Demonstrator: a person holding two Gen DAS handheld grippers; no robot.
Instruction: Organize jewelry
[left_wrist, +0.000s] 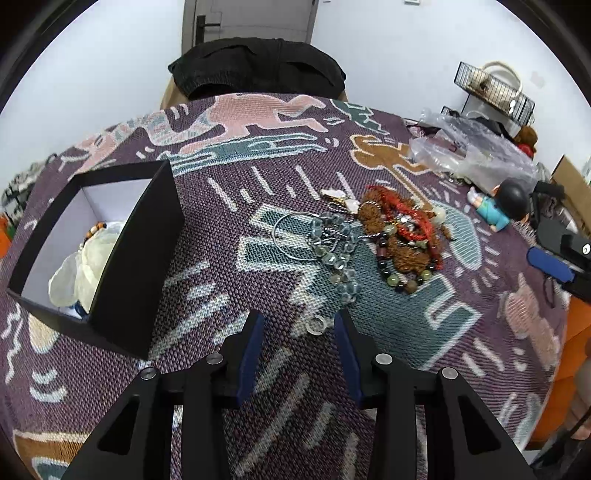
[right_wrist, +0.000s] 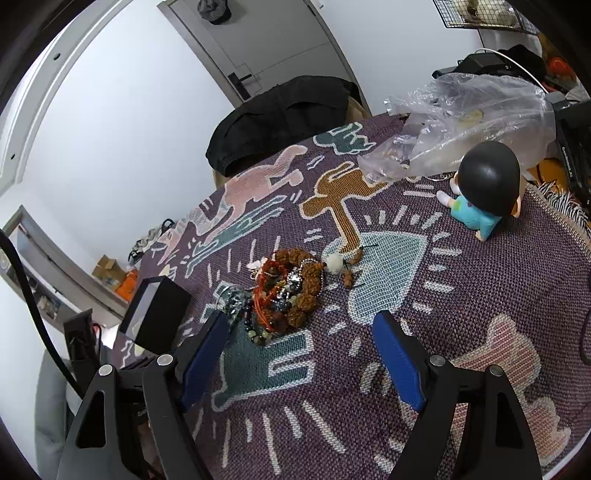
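Beaded jewelry heap (left_wrist: 369, 236) lying mostly unsorted ahead of both half-open, empty jaws; black box (left_wrist: 99, 254) left of them holding few pieces.

A: The cloth (left_wrist: 280, 369) on the worktop is woven purple, patterned with pink, teal and ochre figures and white dashes.

B: The box (left_wrist: 140, 258) on the left is black outside, white inside.

A: Among the jewelry, the bead strand (left_wrist: 338, 254) is pale blue-grey; the tangle (left_wrist: 402, 236) to its right is rust-brown and red.

B: The tongs have blue pads (right_wrist: 397, 360).
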